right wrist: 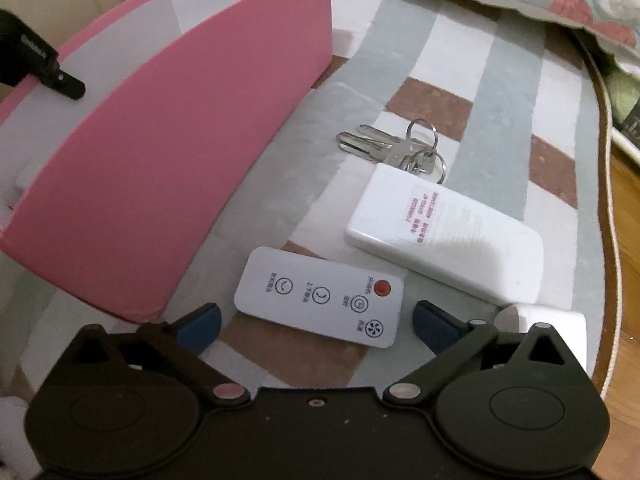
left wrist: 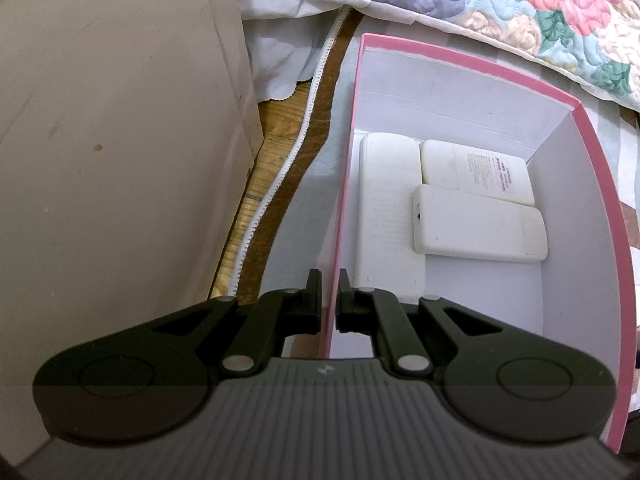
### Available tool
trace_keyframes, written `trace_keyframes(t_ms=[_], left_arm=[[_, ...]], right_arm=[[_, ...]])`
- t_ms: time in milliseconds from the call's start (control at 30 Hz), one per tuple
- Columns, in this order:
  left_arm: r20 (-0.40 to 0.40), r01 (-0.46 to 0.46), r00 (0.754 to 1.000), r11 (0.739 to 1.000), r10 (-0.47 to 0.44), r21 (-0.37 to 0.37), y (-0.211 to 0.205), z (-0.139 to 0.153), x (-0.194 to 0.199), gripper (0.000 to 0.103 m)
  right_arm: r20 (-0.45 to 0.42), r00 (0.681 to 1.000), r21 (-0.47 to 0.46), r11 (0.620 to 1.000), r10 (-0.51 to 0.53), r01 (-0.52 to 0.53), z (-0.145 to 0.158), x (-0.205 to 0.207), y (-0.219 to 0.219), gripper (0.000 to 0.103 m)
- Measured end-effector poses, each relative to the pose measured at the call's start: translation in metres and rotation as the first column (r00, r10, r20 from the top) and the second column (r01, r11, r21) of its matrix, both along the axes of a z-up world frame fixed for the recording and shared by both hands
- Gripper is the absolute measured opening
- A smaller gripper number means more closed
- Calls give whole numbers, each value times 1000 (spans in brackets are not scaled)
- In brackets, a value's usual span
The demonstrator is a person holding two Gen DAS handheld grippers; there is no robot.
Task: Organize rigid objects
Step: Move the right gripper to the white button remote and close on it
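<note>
Our left claw (left wrist: 330, 280) pinches the pink box (left wrist: 472, 62) by its wall; three white remotes (left wrist: 480, 224) lie inside. Our right claw (right wrist: 316, 320) gapes wide over a flat remote (right wrist: 320, 296) on the rug (right wrist: 460, 60), beside another remote (right wrist: 444, 232) and keys (right wrist: 384, 146).
</note>
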State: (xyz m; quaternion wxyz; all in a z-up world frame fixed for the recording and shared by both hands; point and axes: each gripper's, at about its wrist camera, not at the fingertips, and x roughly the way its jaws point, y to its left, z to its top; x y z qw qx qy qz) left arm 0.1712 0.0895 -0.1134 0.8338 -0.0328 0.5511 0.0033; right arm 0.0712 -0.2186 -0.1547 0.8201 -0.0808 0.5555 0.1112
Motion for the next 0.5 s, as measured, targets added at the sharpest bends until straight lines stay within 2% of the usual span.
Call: trace_keyframes(t_ms=[500], left_arm=[[-5,1,1000,1000,-1,2,0,-1,0,7]], right_arm=[[28,992,2,992,-125,125,1,4,3,103]])
